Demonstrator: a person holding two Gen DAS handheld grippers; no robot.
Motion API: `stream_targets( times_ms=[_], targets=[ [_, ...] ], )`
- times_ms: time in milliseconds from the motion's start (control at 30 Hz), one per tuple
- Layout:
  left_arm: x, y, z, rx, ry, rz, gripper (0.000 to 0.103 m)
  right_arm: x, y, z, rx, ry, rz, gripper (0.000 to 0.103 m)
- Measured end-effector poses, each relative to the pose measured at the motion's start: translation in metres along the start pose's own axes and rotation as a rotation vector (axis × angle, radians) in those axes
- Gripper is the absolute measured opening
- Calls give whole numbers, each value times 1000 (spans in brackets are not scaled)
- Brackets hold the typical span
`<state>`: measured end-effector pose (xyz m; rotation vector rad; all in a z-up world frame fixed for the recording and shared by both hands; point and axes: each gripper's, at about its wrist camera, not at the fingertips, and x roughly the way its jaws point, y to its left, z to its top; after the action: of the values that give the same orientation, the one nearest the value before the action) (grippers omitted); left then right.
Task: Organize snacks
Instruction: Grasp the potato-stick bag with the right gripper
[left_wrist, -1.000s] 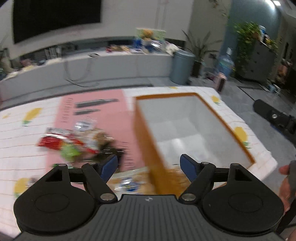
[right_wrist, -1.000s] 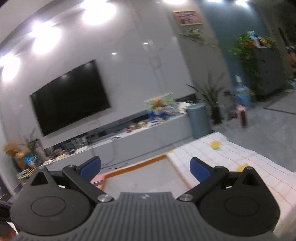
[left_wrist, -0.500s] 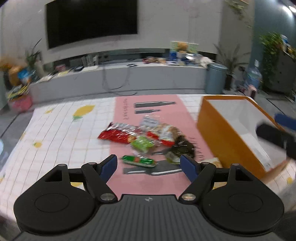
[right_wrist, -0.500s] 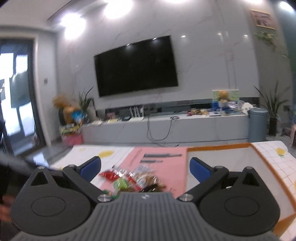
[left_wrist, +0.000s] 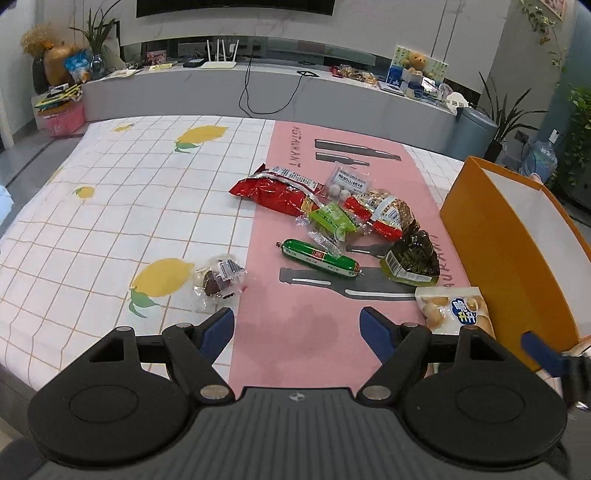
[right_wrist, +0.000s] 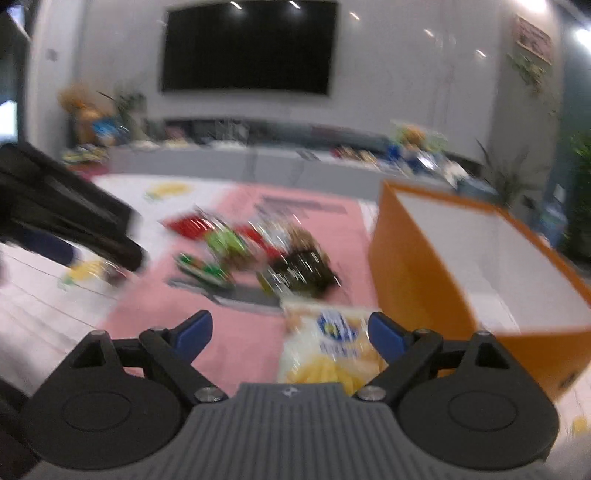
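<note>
Several snack packets lie on a pink mat (left_wrist: 317, 266): a red bag (left_wrist: 275, 192), a green sausage (left_wrist: 319, 256), a dark green packet (left_wrist: 412, 258) and a pale puff-snack bag (left_wrist: 456, 306). An orange box (left_wrist: 506, 251) with a white inside stands at the right. My left gripper (left_wrist: 297, 328) hovers open over the mat's near part, nothing between its fingers. My right gripper (right_wrist: 290, 334) is wide but its jaws are closing; the puff-snack bag (right_wrist: 327, 339) lies under the gap near the right finger, untouched. The right wrist view is blurred.
A small clear packet with a dark sweet (left_wrist: 218, 278) lies on the white lemon-print cloth (left_wrist: 110, 206) left of the mat. The left gripper's body (right_wrist: 70, 218) crosses the right wrist view at left. A low grey counter (left_wrist: 258, 92) runs behind the table.
Both views have swung from the box and the room to the snack pile and sunk toward the table. The right gripper's jaws have narrowed slightly.
</note>
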<state>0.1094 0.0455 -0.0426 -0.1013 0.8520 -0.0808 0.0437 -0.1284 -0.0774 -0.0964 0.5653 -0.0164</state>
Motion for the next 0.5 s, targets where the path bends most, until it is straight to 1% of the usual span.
stream_targets(
  times_ms=[67,100,167,233,300,333,367,433,500],
  targets=[
    [-2,0,-1,5,-4,-8,91,16,-7,-2,60,42,-52,97],
    [-2,0,-1,5,-3,-12,91,22,-13,-3,97,60,-63,97],
    [-1,-1,-2,2,1,-16,91,29,-21,-6,166,89,-69,100],
    [2,-2,-1,1,7,-17,91,41,-28,-4,223,113,-61,100],
    [3,-3,-1,2,13,-15,91,49,-29,-9,259,151,-55,100],
    [4,-4,0,0,19,-16,91,54,-30,-12,271,177,-41,100],
    [4,-4,-1,-1,23,-21,91,62,-27,-11,273,184,-39,100],
    [3,-5,-2,0,21,-29,91,63,-21,-12,245,168,-35,100],
    [3,-5,-2,7,20,-25,91,56,-13,-14,207,168,20,100]
  ],
)
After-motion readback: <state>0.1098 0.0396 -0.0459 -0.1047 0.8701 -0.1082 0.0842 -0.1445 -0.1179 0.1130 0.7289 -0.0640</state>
